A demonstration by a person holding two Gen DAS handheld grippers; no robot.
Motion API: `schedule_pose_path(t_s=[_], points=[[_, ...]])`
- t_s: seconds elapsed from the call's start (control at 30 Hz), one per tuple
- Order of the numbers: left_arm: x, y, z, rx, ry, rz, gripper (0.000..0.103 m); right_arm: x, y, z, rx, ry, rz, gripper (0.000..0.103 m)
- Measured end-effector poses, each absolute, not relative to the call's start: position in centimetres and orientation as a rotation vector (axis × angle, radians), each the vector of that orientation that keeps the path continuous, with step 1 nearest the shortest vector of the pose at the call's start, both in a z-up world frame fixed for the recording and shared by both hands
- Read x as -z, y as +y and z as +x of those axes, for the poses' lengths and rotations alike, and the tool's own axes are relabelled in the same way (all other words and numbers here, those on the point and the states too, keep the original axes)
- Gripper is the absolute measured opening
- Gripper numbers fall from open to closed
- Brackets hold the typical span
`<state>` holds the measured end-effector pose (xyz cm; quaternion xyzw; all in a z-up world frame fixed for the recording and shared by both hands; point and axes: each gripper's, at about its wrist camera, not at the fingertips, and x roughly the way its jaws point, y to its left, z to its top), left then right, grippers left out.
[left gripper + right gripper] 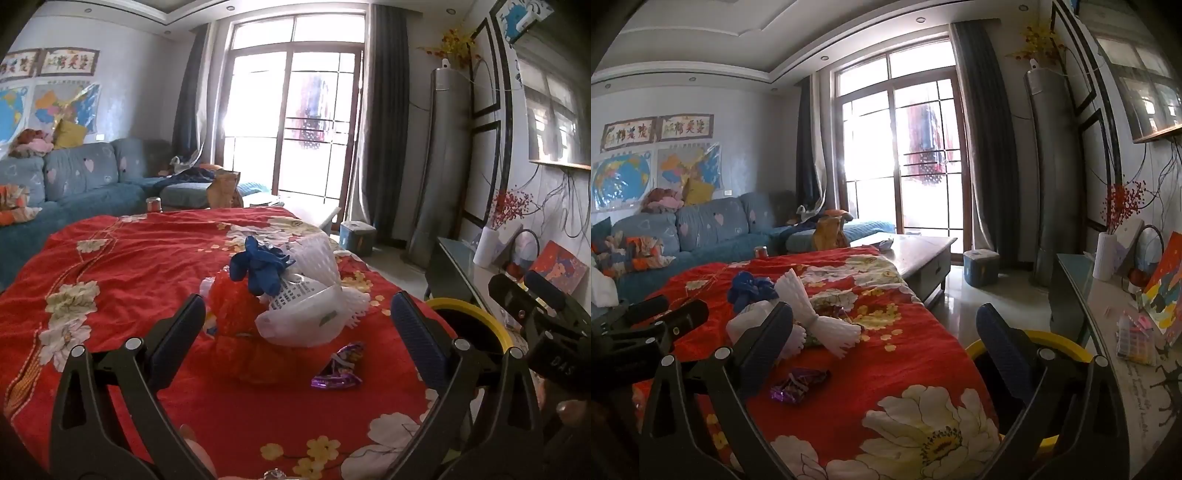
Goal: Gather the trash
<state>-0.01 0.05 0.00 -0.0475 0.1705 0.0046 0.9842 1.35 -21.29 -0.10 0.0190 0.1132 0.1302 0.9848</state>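
On the red flowered cloth (pixel 140 258) covering the surface, a trash pile (pixel 288 291) lies between the wide-open, empty left claw (pixel 295 325); a purple wrapper (pixel 338 371) lies nearer. The right claw (pixel 884 338) is also open, empty, with a yellow-rimmed bin (pixel 1060 341) behind its right finger.

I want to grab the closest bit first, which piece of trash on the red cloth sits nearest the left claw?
The purple candy wrapper: it lies alone, nearest the open left claw, ahead of the heaped blue glove and white foam net.
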Motion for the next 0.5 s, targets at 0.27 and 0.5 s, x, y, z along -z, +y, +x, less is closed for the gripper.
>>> schedule_pose_path(t_s=[0.27, 0.5], points=[[-0.15, 0.13, -0.26, -0.006, 0.343, -0.092, 0.092, -0.17, -21.22, 1.40, -0.262, 0.229, 0.038, 0.097], [-0.24, 0.18, -0.09, -0.010, 0.340, -0.089, 0.092, -0.08, -21.22, 1.41, -0.262, 0.231, 0.036, 0.097]])
